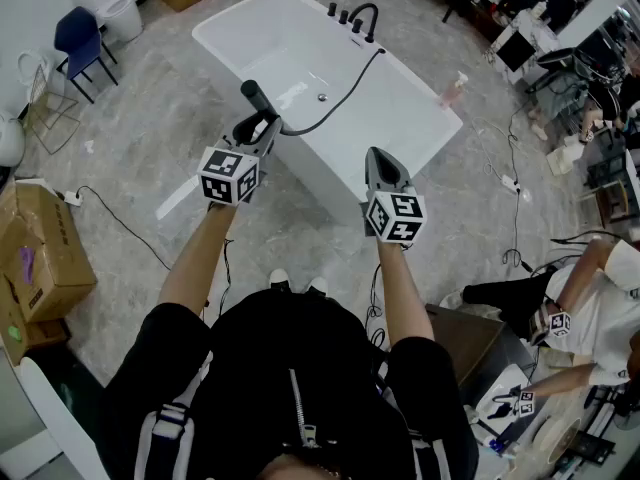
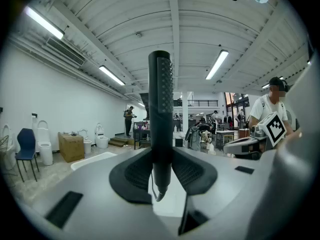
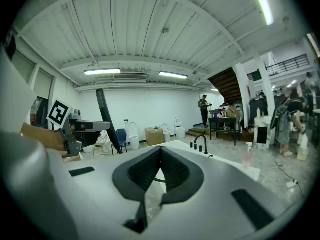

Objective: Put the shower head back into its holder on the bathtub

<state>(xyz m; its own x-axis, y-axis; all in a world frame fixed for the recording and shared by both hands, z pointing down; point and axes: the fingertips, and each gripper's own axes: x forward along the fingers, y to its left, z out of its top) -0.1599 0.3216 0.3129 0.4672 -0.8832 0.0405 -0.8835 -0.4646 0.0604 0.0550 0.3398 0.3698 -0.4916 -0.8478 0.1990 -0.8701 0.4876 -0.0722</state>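
Shower head [image 2: 160,109] black, slim wand; long axis vertical at centre of left gripper view, perforated end up, lower end pinched between left gripper [image 2: 161,170] pads; in head view wand [image 1: 252,96] slants toward upper left, above near rim of bathtub [image 1: 230,20]; handle base hidden by jaws; hose [image 1: 330,108] curves to black fittings [image 1: 352,16] at upper centre, holder among them hard to make out; right gripper [image 1: 380,158] right of centre, jaws pressed together, nothing between.
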